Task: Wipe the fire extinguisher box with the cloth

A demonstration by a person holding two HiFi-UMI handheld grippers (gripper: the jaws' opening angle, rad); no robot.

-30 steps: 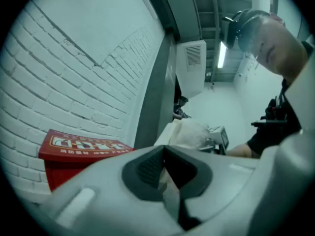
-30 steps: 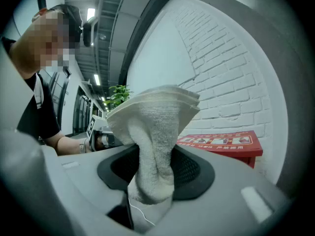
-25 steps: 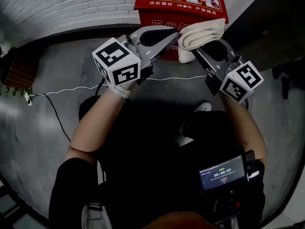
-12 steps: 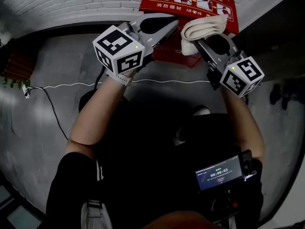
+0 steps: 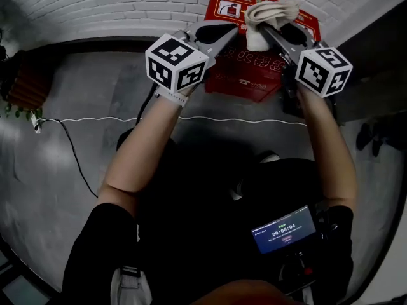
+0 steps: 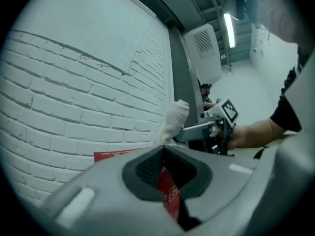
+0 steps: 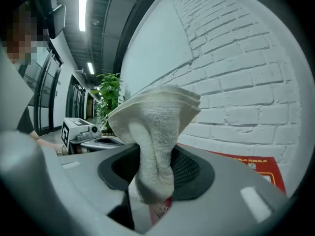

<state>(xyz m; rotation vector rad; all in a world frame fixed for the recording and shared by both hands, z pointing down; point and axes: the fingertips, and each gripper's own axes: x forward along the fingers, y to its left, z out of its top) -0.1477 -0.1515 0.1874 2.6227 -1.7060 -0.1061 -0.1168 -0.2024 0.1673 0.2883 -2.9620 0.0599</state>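
The floor is smooth grey concrete, and it meets a white-painted brick wall along a dark skirting line. One thin white cable trails across the floor from the left. The right gripper view looks down a long hall with two strip lights on the ceiling and one leafy potted plant. One red fire extinguisher box stands on the floor against the wall, straight ahead of the person, with printed panels on its top face. There are two grippers, one in each hand, and both reach over the box. The left gripper has its fingers drawn together to a narrow slit with nothing held, and a sliver of the red box shows through the slit. Its tip is at the box's upper left edge. The right gripper has its fingers clamped on the one cloth, a folded off-white towel. The towel bunches up past the fingers and lies over the top of the box, close to the wall. One lit screen sits at the person's waist.
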